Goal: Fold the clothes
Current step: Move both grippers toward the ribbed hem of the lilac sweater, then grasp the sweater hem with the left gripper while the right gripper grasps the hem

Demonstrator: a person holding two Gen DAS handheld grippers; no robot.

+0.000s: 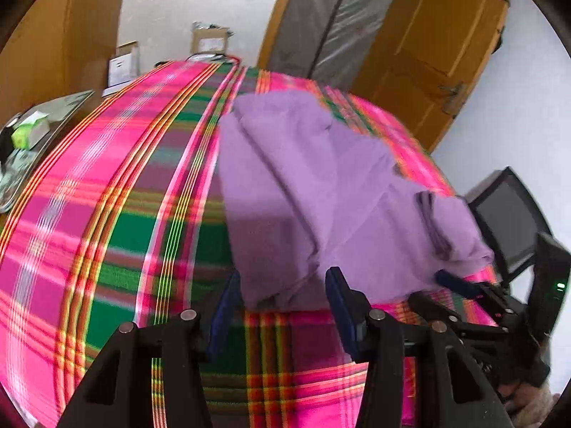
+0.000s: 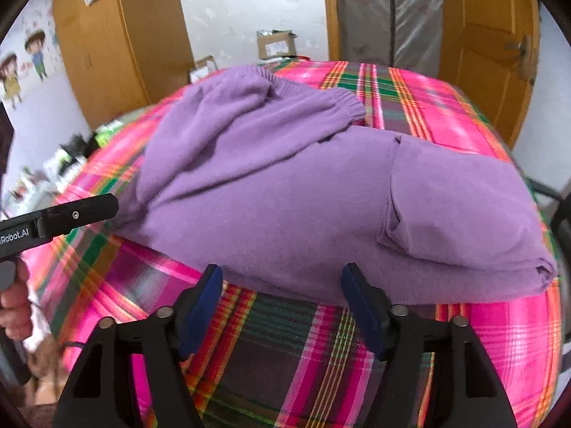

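Home bedroom: bed under a pink-green plaid cover [image 2: 410,107], yellow wooden door [image 2: 492,53] with latch, wooden wardrobe [image 2: 107,46], cartoon kid stickers on the wall [image 2: 21,67], cardboard boxes [image 2: 276,44] against the far wall, cluttered side surface [image 1: 32,135].

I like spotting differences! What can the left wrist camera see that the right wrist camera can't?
Only the left wrist view shows the dark screen past the bed's edge and a green box on a side tray. Only the right wrist view shows the cartoon children stickers on the wall and the sweater's ribbed cuff. Both show the purple sweater lying on the pink plaid blanket, the wooden door, and open fingers near the sweater's edge.
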